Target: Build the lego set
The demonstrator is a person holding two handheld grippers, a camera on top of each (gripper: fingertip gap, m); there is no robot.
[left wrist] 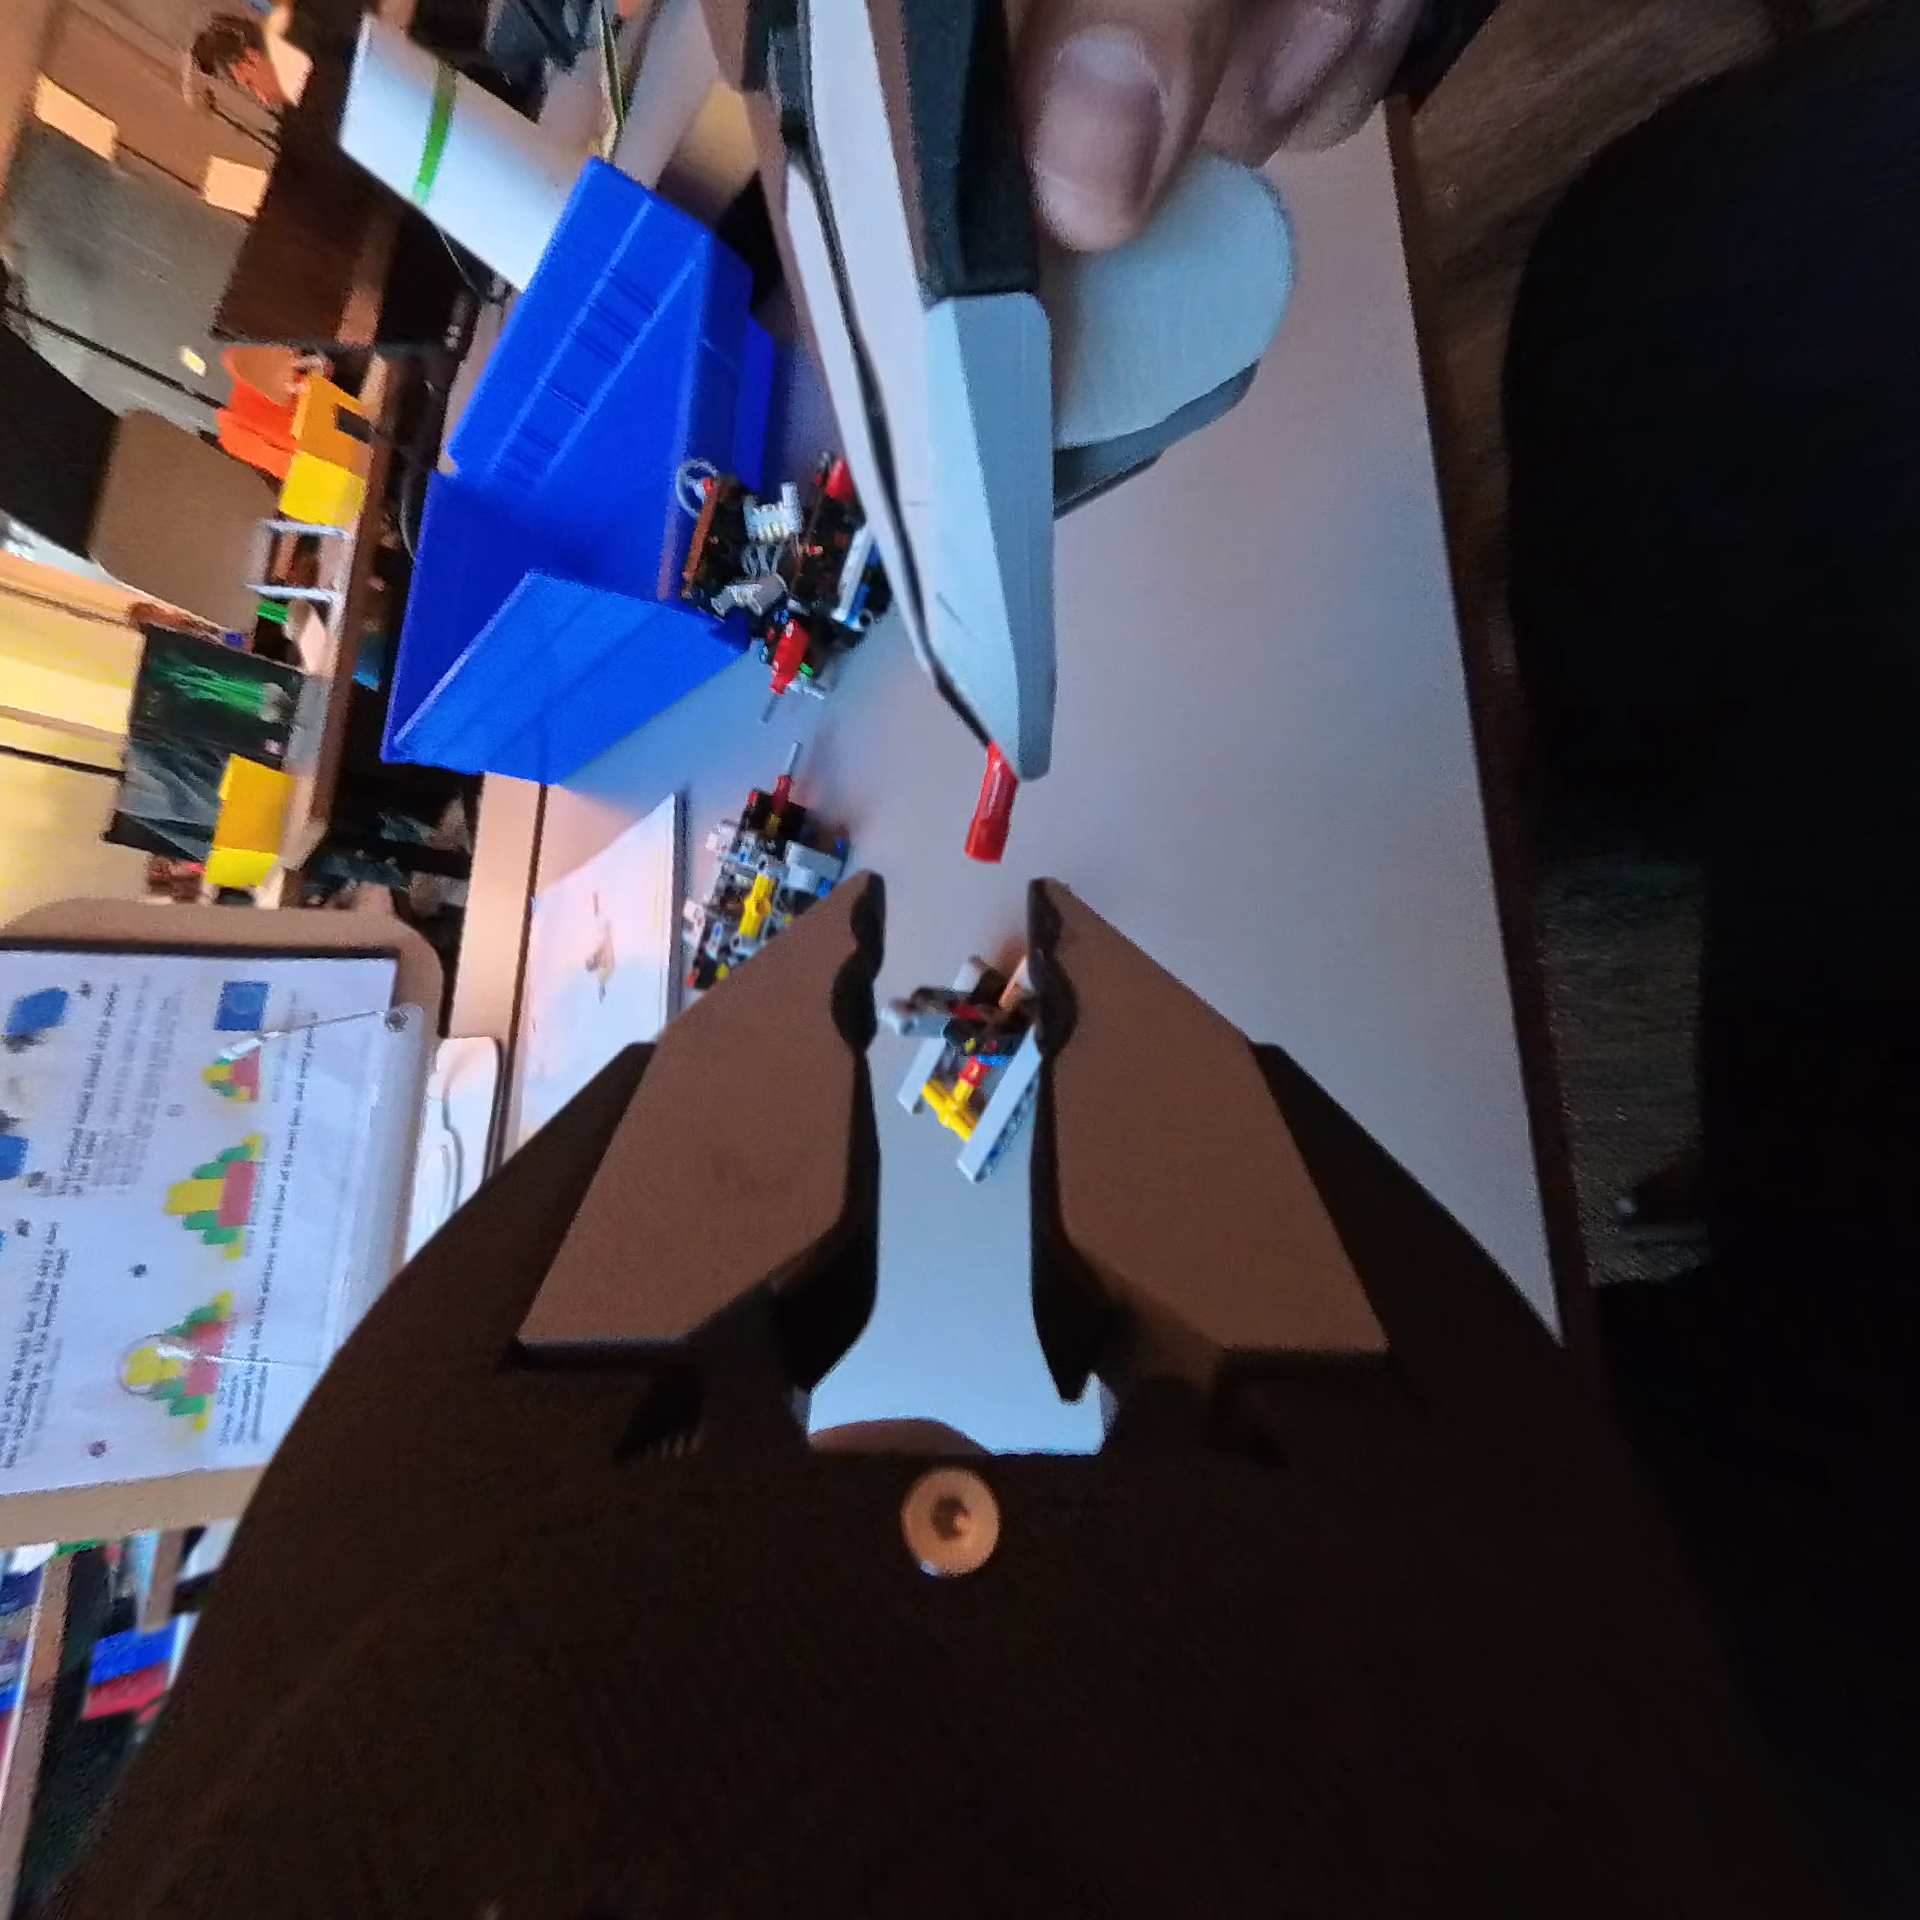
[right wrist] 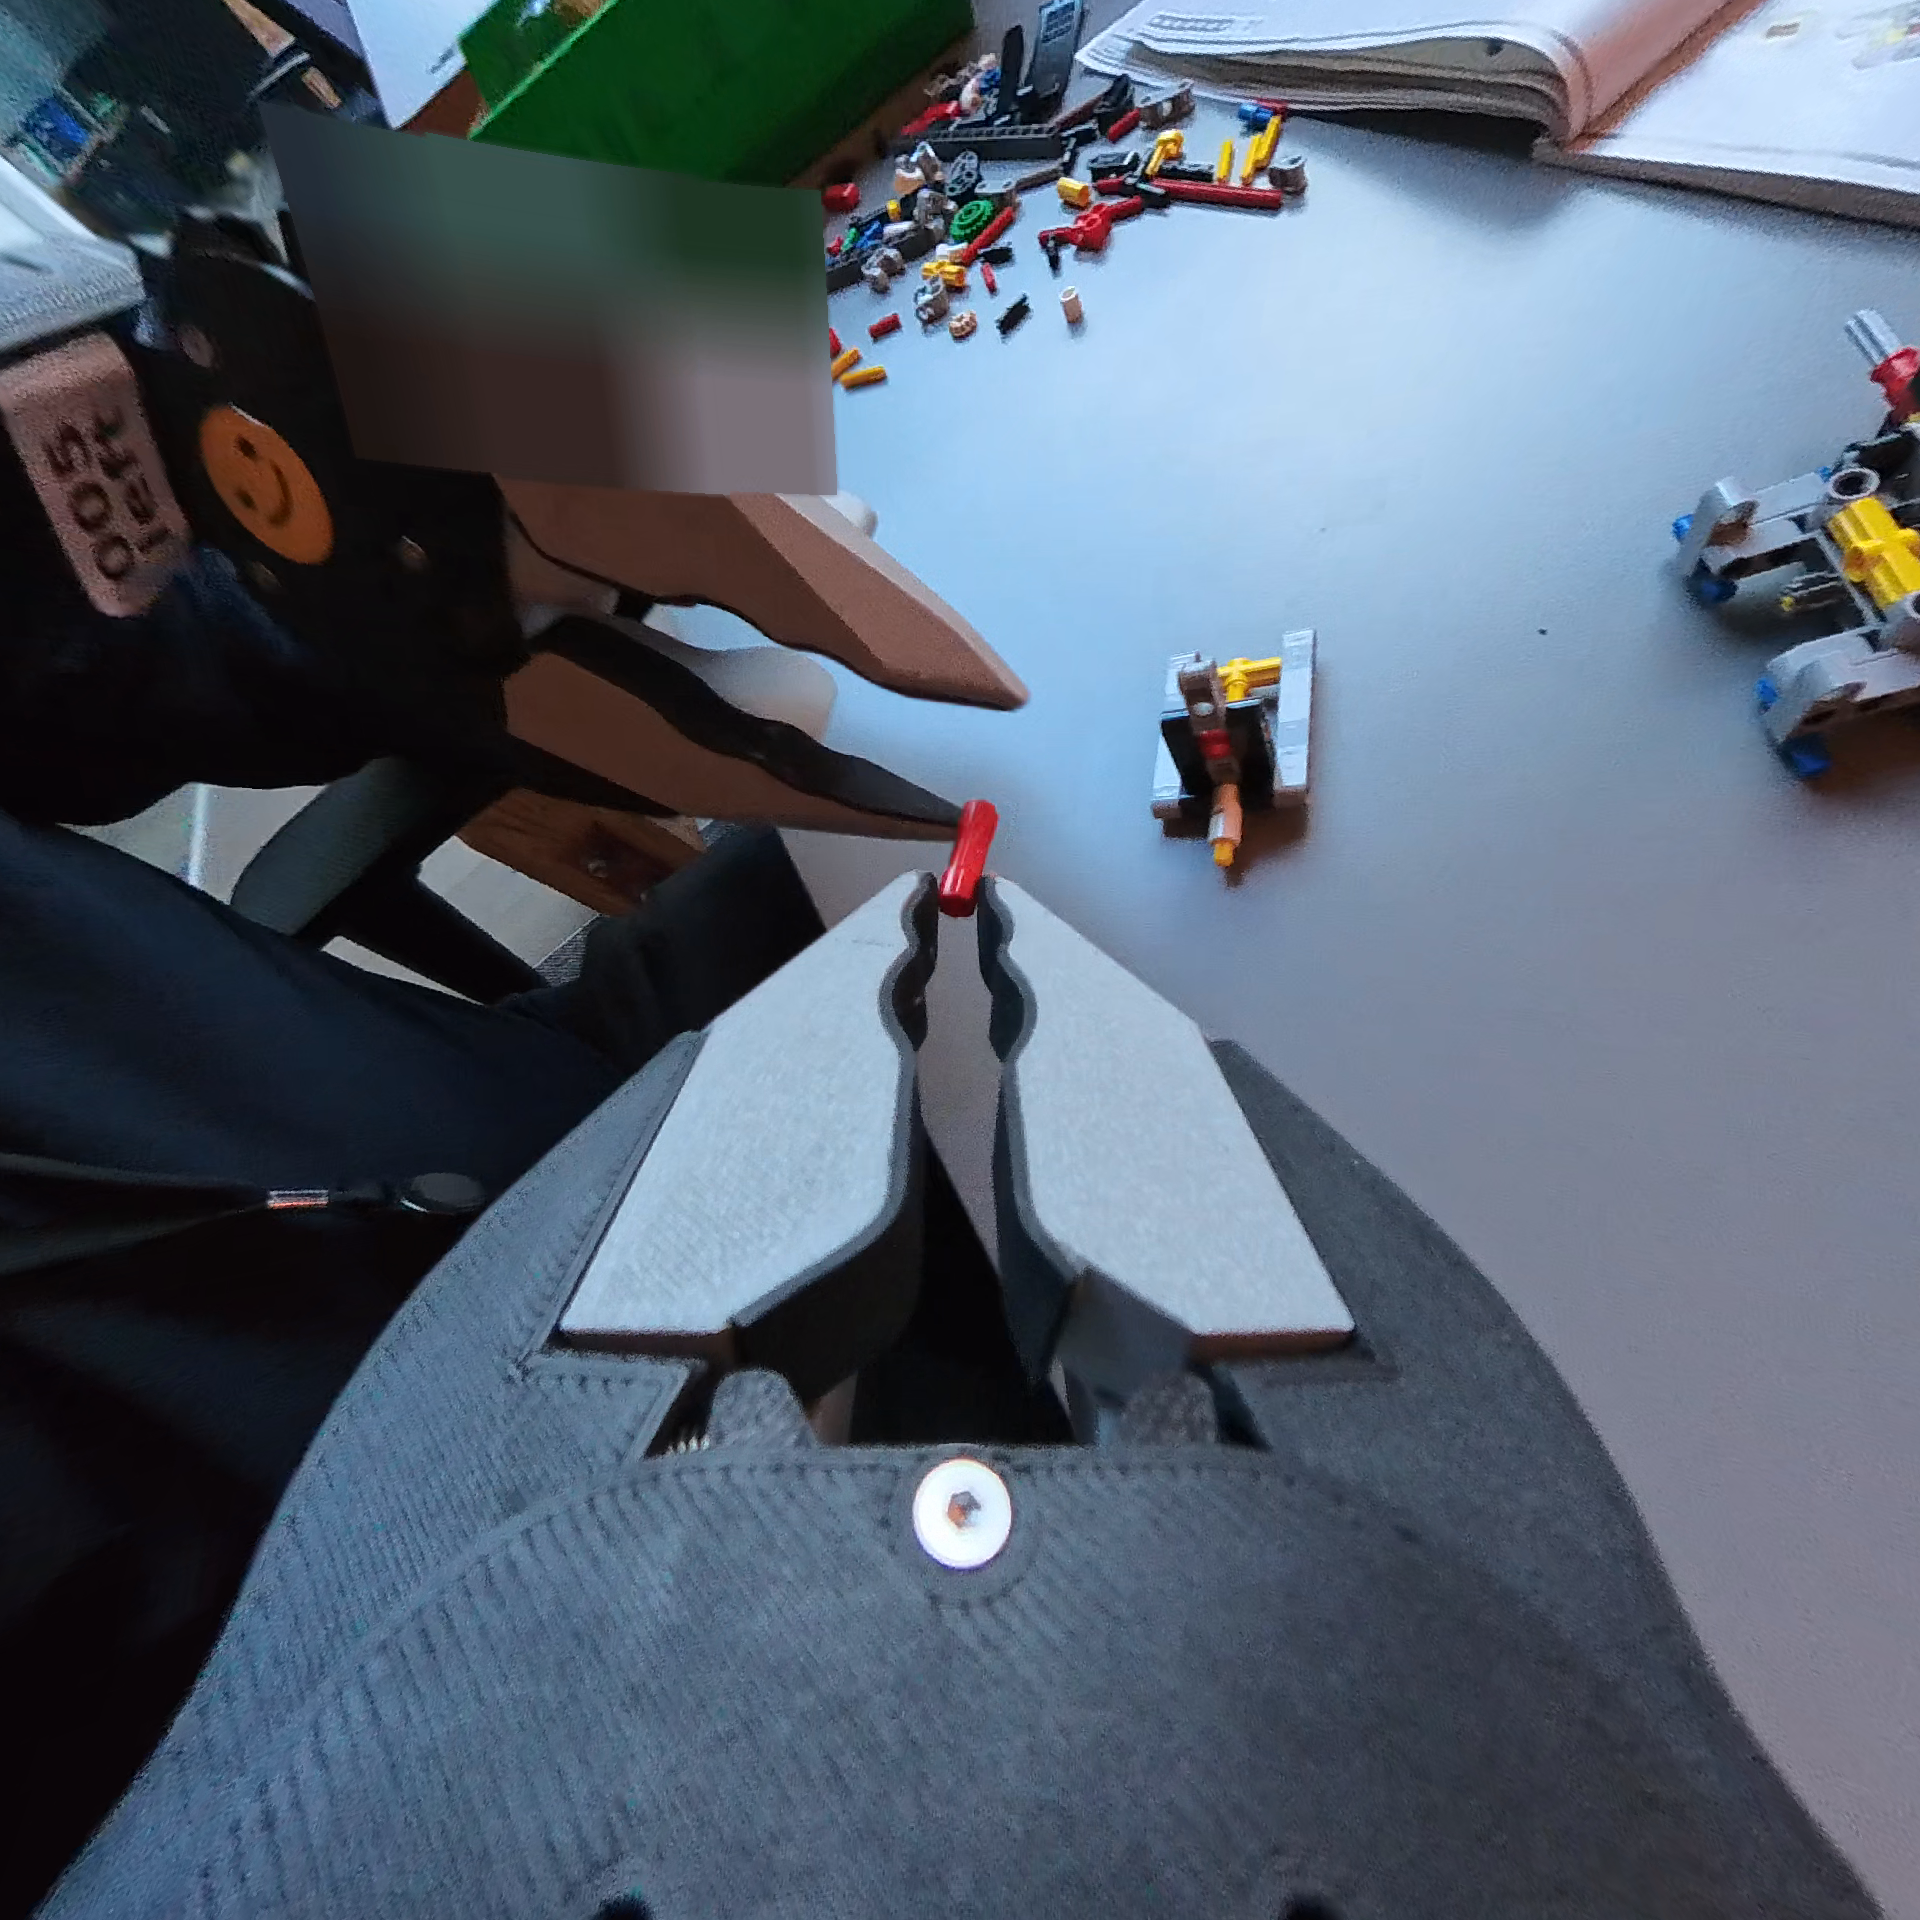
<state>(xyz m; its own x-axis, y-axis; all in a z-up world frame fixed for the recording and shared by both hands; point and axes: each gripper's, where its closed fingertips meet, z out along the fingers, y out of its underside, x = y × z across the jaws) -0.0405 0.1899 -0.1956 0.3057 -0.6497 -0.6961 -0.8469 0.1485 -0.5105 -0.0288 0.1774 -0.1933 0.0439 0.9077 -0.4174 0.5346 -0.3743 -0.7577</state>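
The tabletop (right wrist: 1455, 987) is the biggest thing here, pale and mostly bare in the middle, with building-brick parts spread along its edges. At its far left in the left wrist view stands a blue bin (left wrist: 582, 540) with a dark cluster of parts at its mouth, and farther off in the right wrist view lie an open booklet (right wrist: 1558, 73) and a green box (right wrist: 727, 73). A printed sheet with coloured block diagrams (left wrist: 187, 1195) stands near left. Next in size come the builds: a grey, yellow and blue chassis (right wrist: 1808, 613) at the right edge, and a loose pile (right wrist: 1049, 187) of small parts at the far side. As to progress, it looks midway: a small frame (right wrist: 1236, 738) of grey beams with yellow, red and orange bits sits alone on the bare tabletop, unheld, while its likely next part is in the air. The right gripper (right wrist: 961, 888) is clenched on a red peg (right wrist: 968, 857), pinched by its lower end at the very fingertips, so most of the peg sticks out. The left gripper (left wrist: 956, 904) is released, fingers apart and holding nothing; its lower fingertip ends right beside the peg's top (touching or not, I cannot tell). The frame lies well apart to the right of both grippers, and nothing stands between them and it.
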